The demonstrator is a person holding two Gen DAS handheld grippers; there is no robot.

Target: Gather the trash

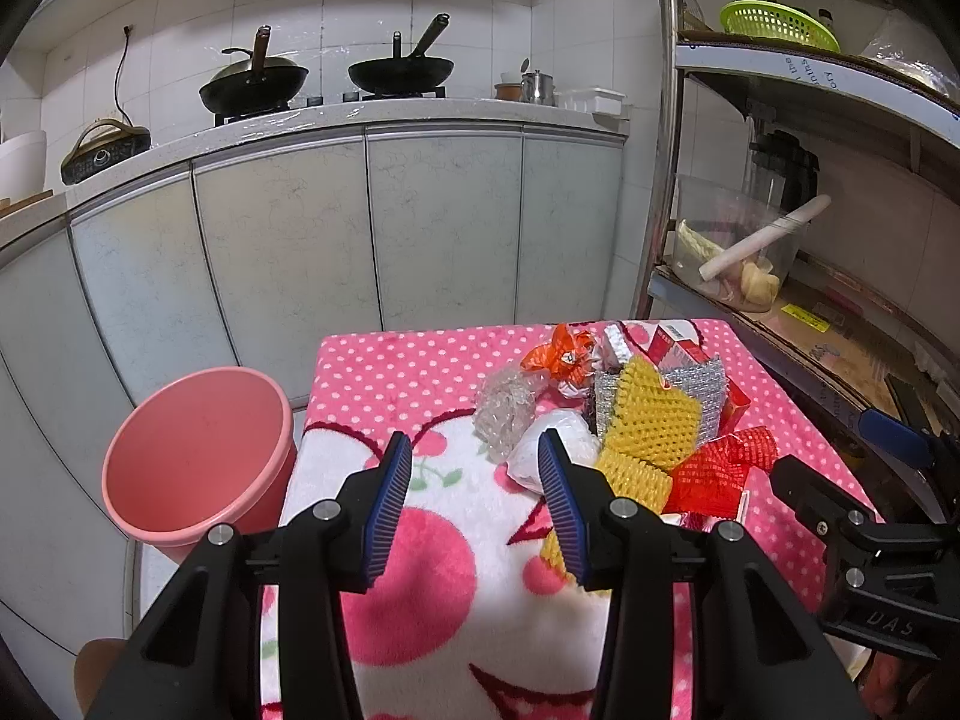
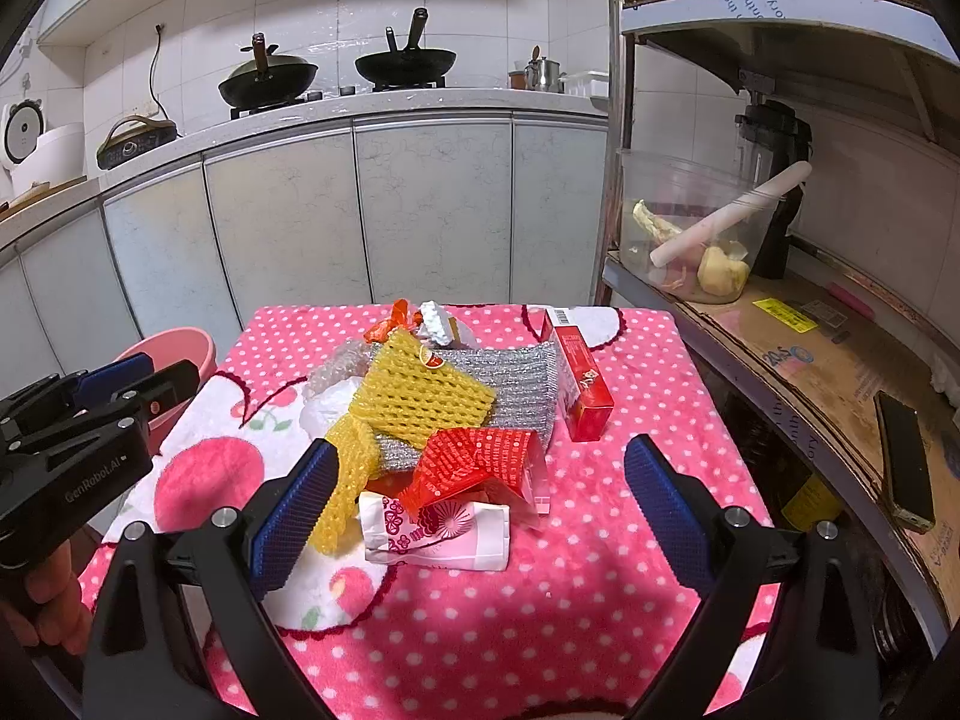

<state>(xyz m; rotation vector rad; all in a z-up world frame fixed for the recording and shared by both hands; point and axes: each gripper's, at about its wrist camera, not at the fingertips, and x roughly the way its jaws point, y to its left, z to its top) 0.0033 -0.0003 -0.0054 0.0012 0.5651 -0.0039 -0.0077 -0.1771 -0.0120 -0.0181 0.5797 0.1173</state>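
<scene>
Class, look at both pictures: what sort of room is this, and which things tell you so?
Most likely a home kitchen. Two woks sit on a gas stove on the counter, a rice cooker stands at the left, and a rack shelf holds food containers.

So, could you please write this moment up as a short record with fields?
surface: pink polka-dot blanket
trash pile: yellow foam net, red foam net, silver padded sheet, red carton, white printed packet, bubble wrap, orange wrapper
bin: pink bin, beside the blanket's left edge, nothing visible inside
left gripper: fingers apart, holding nothing
right gripper: fingers wide, holding nothing, facing the pile
collected so far: nothing visible
</scene>
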